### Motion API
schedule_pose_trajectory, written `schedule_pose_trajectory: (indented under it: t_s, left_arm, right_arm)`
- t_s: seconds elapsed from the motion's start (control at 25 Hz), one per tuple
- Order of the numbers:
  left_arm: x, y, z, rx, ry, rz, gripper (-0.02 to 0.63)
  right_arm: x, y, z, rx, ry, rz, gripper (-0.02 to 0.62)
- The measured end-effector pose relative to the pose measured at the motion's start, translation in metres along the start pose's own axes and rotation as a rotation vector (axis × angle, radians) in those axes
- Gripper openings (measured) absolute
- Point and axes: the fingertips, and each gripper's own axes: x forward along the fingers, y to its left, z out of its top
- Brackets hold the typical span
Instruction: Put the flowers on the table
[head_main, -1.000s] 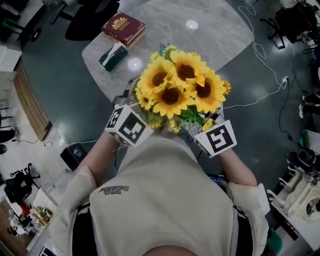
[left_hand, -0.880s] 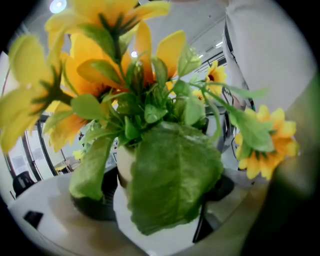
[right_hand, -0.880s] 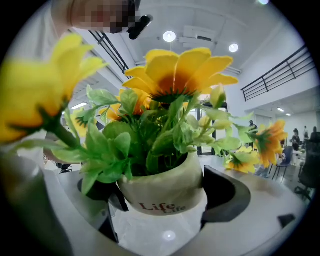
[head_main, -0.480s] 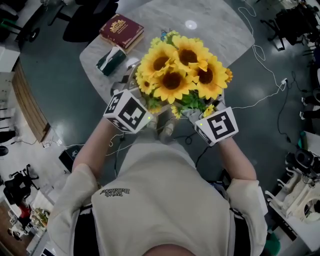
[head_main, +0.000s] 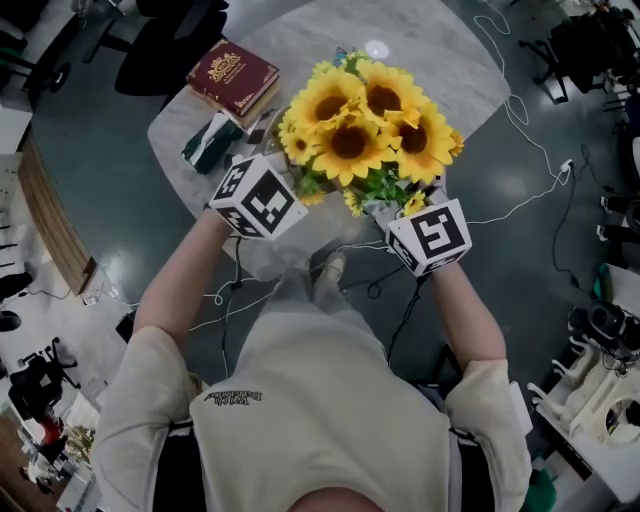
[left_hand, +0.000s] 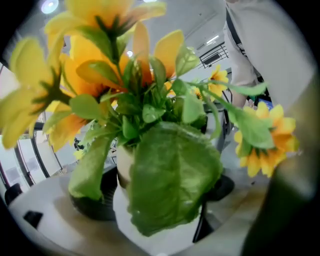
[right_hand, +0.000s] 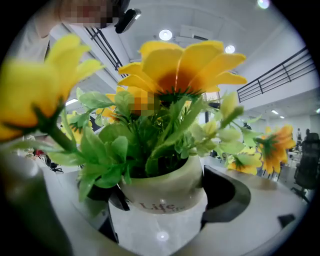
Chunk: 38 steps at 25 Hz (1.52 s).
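Several yellow, dark-centred sunflowers (head_main: 365, 125) in a cream pot (right_hand: 165, 192)

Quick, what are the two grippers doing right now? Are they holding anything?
Left gripper: jaws shut on the flower pot.
Right gripper: jaws shut on the same flower pot.

book (head_main: 232, 75) and green box (head_main: 210, 140) crowd the table's (head_main: 450, 60) left; its right lies bare.
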Motion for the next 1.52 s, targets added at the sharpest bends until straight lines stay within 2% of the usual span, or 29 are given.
schedule_pose_trajectory:
  t_s: [0.52, 0.76, 1.16, 1.52]
  left_arm:
    - [0.075, 0.044, -0.093, -0.037, -0.018, -0.010, 0.469]
    - [0.110, 0.051, -0.150, -0.050, 0.019, -0.023, 0.469]
    - [0.155, 0.040, -0.234, -0.052, 0.134, -0.061, 0.469]
    - [0.178, 0.034, -0.285, -0.067, 0.214, -0.056, 0.469]
  right_arm:
    - [0.076, -0.064, -0.079, -0.003, 0.080, -0.012, 0.534]
    - [0.112, -0.085, -0.132, 0.006, 0.102, -0.007, 0.534]
    - [0.147, -0.102, -0.213, 0.031, 0.136, -0.011, 0.534]
    - [0.171, -0.107, -0.259, 0.025, 0.155, 0.010, 0.534]
